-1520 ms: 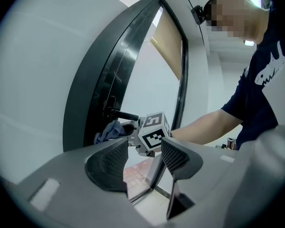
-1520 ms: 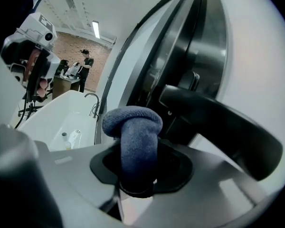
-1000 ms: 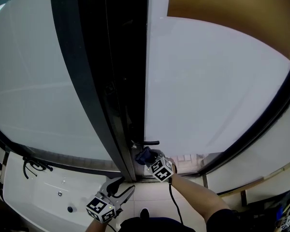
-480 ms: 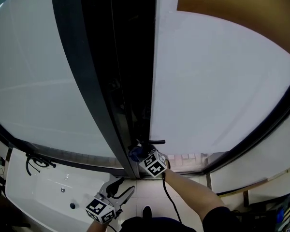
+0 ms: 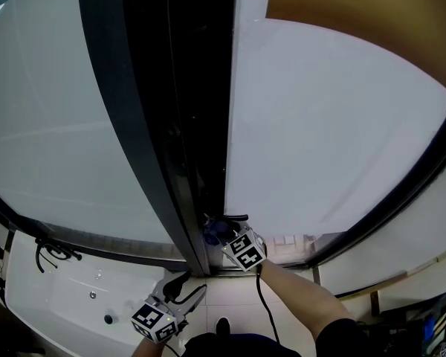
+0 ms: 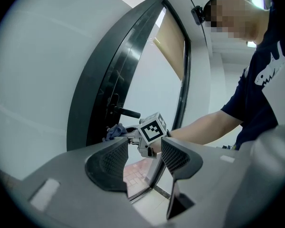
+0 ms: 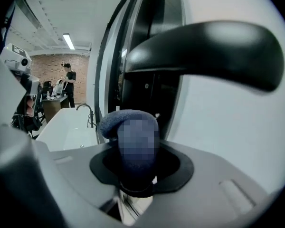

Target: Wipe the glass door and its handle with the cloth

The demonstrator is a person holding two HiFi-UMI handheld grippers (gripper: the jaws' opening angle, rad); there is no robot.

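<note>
**Cloth held just under the door lever**

The right tool [image 5: 221,234] is clamped on a dark blue cloth [image 7: 118,121], and the wad bulges up from between its jaws. It holds the cloth low down at the edge of the glass door [image 5: 334,132], just under the black lever handle [image 7: 204,46]. From the tool's own camera the handle arches right above the cloth; whether the two touch I cannot tell. The door's pane is frosted white. Beside it runs a glossy black frame [image 5: 171,125], and the cloth sits close to where pane and frame meet. The person's bare forearm [image 5: 297,292] stretches toward the door behind the right tool.

The left tool [image 6: 140,161] hangs lower and nearer the person, well apart from the door. Its jaws are spread wide with nothing between them, and it points up toward the handle and the other tool.

To the left of the door stands a white bathtub [image 5: 59,296] with a faucet [image 7: 85,109] at its edge. Further back in the room, in front of a brick wall [image 7: 47,65], another person [image 7: 69,82] in dark clothes stands by a desk [image 7: 54,103].
</note>
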